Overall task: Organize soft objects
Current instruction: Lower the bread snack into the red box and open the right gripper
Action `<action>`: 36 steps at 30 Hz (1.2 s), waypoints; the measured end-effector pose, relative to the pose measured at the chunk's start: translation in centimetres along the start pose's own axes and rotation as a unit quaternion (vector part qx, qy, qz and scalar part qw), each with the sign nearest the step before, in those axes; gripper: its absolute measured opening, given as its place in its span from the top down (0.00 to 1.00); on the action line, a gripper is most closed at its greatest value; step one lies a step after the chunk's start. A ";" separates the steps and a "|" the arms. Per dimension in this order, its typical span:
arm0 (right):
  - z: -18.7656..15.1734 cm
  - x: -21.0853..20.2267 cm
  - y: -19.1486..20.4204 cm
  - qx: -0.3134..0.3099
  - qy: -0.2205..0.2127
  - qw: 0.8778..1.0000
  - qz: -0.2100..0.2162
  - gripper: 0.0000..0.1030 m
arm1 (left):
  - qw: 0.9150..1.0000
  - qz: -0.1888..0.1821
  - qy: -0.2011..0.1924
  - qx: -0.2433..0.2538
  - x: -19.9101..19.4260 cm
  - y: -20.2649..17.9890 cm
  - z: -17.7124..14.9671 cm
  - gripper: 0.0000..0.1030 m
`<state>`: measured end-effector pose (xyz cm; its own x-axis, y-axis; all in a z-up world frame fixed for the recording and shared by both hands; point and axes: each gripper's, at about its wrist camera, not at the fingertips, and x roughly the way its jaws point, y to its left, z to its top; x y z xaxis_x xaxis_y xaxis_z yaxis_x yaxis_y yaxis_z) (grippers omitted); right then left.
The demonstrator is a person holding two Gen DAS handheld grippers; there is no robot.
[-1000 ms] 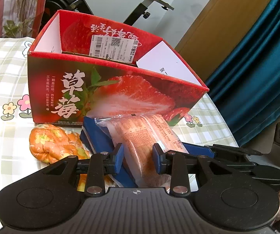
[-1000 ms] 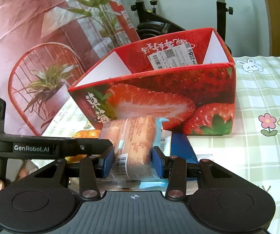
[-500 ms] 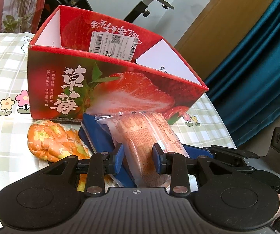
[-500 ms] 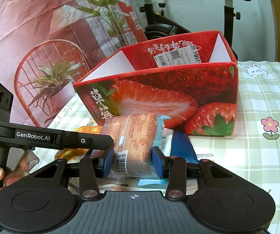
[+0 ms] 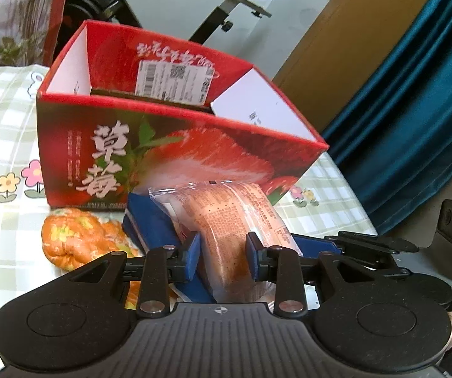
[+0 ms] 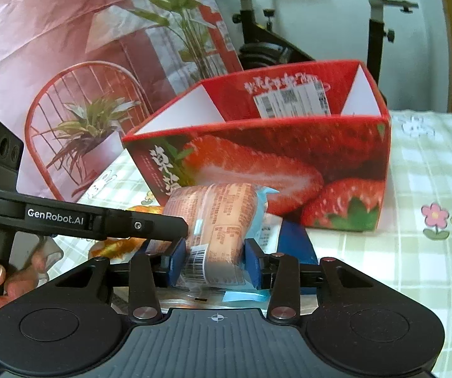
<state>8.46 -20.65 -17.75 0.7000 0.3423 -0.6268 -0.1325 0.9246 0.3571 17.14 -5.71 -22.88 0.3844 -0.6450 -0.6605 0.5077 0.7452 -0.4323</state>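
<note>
Both grippers, left gripper (image 5: 222, 256) and right gripper (image 6: 214, 261), clamp one crinkly plastic snack pack (image 5: 235, 220). Oblong, long axis toward 12 o'clock, at glossy cardboard strawberry box (image 5: 175, 154).

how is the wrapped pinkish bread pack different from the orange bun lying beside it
The pinkish bread pack in clear printed wrapper is raised off the table, pinched between both claws; the orange bun flecked with green lies on the checked tablecloth with no claw on it. The pack is long and smooth, the bun lumpy and rounder. Both sit in front of the red strawberry box, outside it.
</note>
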 end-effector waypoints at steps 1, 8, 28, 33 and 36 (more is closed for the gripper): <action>0.1 -0.3 0.1 -0.001 -0.004 1.000 0.001 0.64 | 1.000 -0.003 -0.004 0.001 -0.3 -0.1 0.1 0.68; 1.6 -2.7 1.5 -0.033 -0.037 0.999 0.007 0.64 | 0.999 -0.018 -0.046 0.022 -3.4 -1.6 1.2 0.68; 12.9 1.3 -2.4 -0.106 -0.046 0.991 -0.063 0.64 | 0.996 -0.031 -0.075 0.042 2.4 -1.3 12.2 0.68; 13.9 4.8 -4.8 -0.099 -0.007 0.992 -0.078 0.65 | 0.998 -0.020 -0.042 0.033 6.0 -0.3 13.4 0.69; 13.9 6.7 -5.9 -0.093 0.017 0.992 -0.083 0.65 | 0.999 -0.021 -0.022 0.026 7.7 0.5 13.9 0.69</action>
<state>23.69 -26.15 -14.38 0.6999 0.1851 -0.6898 -0.1469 0.9825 0.1146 31.06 -12.61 -19.64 0.3956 -0.6831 -0.6139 0.5625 0.7086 -0.4260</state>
